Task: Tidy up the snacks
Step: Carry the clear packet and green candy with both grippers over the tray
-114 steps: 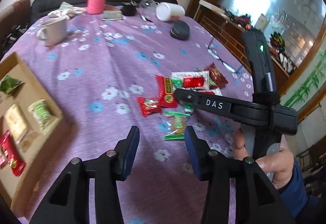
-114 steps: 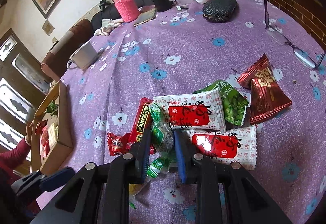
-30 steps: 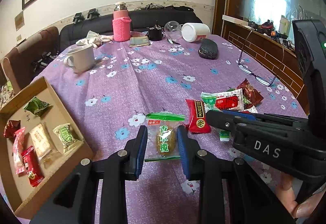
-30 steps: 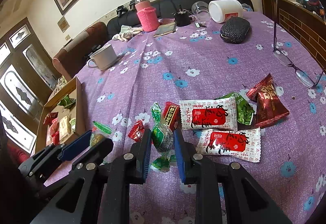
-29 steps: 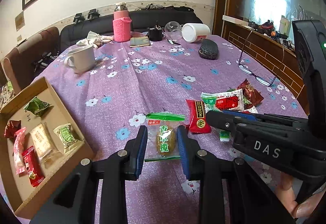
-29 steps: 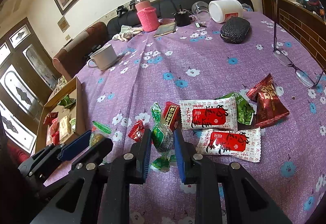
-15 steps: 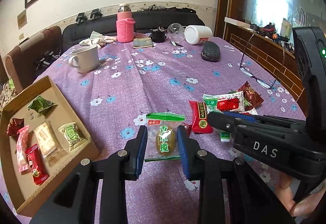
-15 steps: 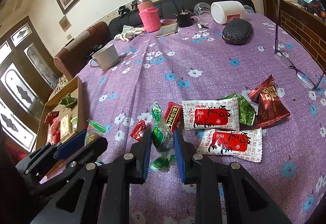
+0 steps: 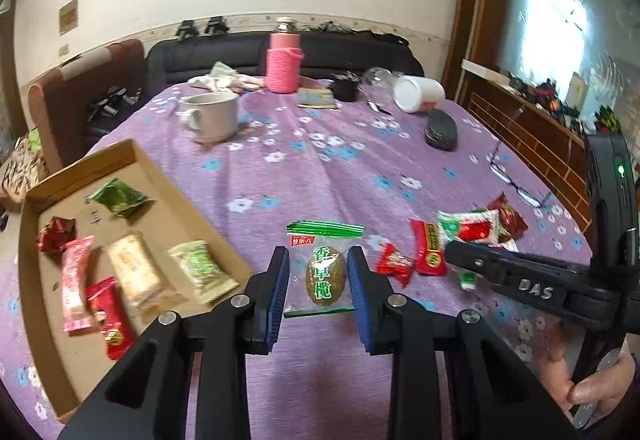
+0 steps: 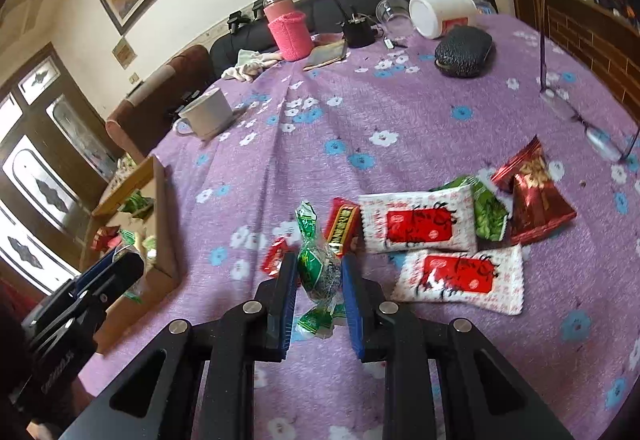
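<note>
At nine o'clock on the purple flowered desk (image 9: pixel 320 167), a cardboard box (image 9: pixel 168 199) already holds six wrapped snacks. At the centre, the left claw (image 9: pixel 316 276) is clenched on a clear olive packet (image 9: pixel 322 272), carried clear of the cloth. Toward three o'clock lies the loose pile of snacks (image 9: pixel 460 236), where the right claw (image 10: pixel 318 280) grips a green twisted sweet (image 10: pixel 318 268) beside two white-and-red packets (image 10: pixel 416 226).

The olive packet is slick film, pinched only at its sides; a jolt on the way to the box could let it slide out or spin. The sweet's bulging wrapper may likewise squirm loose from its narrow pinch. With both tools close together, they could knock each other.

The box's near corner is cut off, its far wall hides its contents from the right wrist view, and most package print is unreadable.
</note>
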`<control>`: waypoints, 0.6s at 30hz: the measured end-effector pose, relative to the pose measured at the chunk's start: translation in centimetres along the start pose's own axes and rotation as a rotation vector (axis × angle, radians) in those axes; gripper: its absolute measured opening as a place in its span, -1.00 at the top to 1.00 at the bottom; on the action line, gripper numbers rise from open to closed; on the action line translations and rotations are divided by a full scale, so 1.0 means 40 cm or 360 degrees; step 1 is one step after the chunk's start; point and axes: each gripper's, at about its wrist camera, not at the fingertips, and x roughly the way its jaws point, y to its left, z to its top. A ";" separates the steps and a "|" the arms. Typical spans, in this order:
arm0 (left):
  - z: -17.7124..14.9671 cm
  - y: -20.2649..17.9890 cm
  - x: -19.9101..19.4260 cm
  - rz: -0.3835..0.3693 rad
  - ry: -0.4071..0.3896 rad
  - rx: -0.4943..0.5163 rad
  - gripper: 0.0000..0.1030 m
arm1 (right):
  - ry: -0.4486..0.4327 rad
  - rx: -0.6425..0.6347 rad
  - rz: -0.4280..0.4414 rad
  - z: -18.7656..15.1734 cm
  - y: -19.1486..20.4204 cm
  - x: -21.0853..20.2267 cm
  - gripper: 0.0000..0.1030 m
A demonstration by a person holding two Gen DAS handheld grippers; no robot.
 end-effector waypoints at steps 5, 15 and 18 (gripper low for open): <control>0.005 0.081 -0.023 0.0047 -0.0020 -0.0098 0.44 | 0.0030 -0.0017 0.0071 -0.002 0.052 -0.010 0.54; 0.001 0.275 -0.055 0.0181 -0.0061 -0.0334 0.44 | 0.0138 -0.0208 0.0242 -0.004 0.261 0.027 0.53; -0.009 0.332 -0.057 0.0231 -0.0058 -0.0399 0.43 | 0.0174 -0.0260 0.0267 -0.003 0.316 0.056 0.53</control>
